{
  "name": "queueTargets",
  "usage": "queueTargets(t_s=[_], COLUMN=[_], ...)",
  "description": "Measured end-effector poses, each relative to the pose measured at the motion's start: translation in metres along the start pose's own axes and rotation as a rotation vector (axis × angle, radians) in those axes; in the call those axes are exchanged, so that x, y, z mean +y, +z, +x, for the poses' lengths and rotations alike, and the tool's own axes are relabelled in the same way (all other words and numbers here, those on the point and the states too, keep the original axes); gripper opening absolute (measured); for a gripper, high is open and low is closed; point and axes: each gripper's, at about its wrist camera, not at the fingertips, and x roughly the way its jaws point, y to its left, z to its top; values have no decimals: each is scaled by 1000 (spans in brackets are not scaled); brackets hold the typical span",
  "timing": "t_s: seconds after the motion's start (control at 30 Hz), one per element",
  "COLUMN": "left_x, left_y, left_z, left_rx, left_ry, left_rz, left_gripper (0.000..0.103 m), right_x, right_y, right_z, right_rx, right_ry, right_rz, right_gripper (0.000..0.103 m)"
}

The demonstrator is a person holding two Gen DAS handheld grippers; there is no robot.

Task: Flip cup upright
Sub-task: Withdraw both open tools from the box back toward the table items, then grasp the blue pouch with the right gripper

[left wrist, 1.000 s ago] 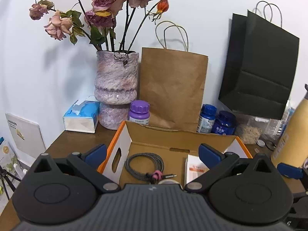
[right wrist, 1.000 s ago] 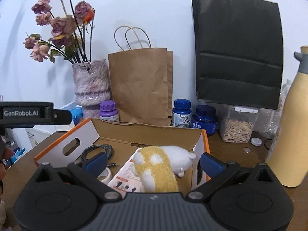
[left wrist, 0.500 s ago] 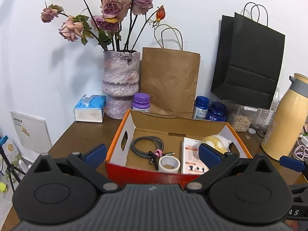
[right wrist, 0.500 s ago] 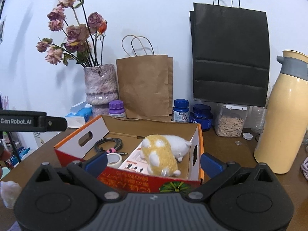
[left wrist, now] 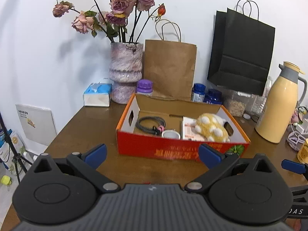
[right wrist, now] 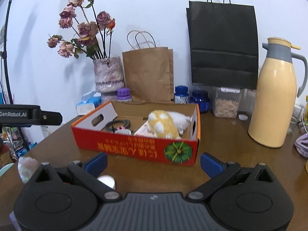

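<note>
In the right wrist view a small white round object [right wrist: 106, 181], possibly the cup, sits on the brown table [right wrist: 231, 150] close in front, half hidden behind my right gripper's left arm; I cannot tell which way up it stands. My right gripper [right wrist: 154, 162] is open with nothing between its blue pads [right wrist: 210, 163]. My left gripper [left wrist: 152, 154] is also open and empty, hovering over the table [left wrist: 92, 127] in front of the red cardboard box [left wrist: 173, 150]. A yellow cup-like thing [left wrist: 303, 151] shows at the right edge of the left wrist view.
The open box [right wrist: 134, 150] holds a yellow plush toy [right wrist: 163, 125], a coiled cable [left wrist: 150, 124] and a tape roll [left wrist: 171, 134]. Behind stand a flower vase [left wrist: 126, 71], paper bags [left wrist: 170, 69], bottles and a cream thermos [right wrist: 275, 100]. The table's left edge drops off.
Both grippers have drawn back from the box toward the table's near side. The whole box front now shows, and the white round object has come into the right wrist view.
</note>
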Motion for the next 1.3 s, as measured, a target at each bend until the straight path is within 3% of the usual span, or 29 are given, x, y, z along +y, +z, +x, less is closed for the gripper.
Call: queueTargets(t_s=[0.67, 1.3], left_x=[10, 30], left_y=[-56, -90], left_z=[-51, -77], left_rx=[22, 43], left_ry=[-25, 6], left_rz=[4, 56], left_gripper=[103, 103], right_x=[-2, -1], right_y=[-56, -83], right_z=[-51, -77], right_rx=[45, 150], right_ry=[22, 89], right_rz=[-25, -267], right_gripper=[103, 103])
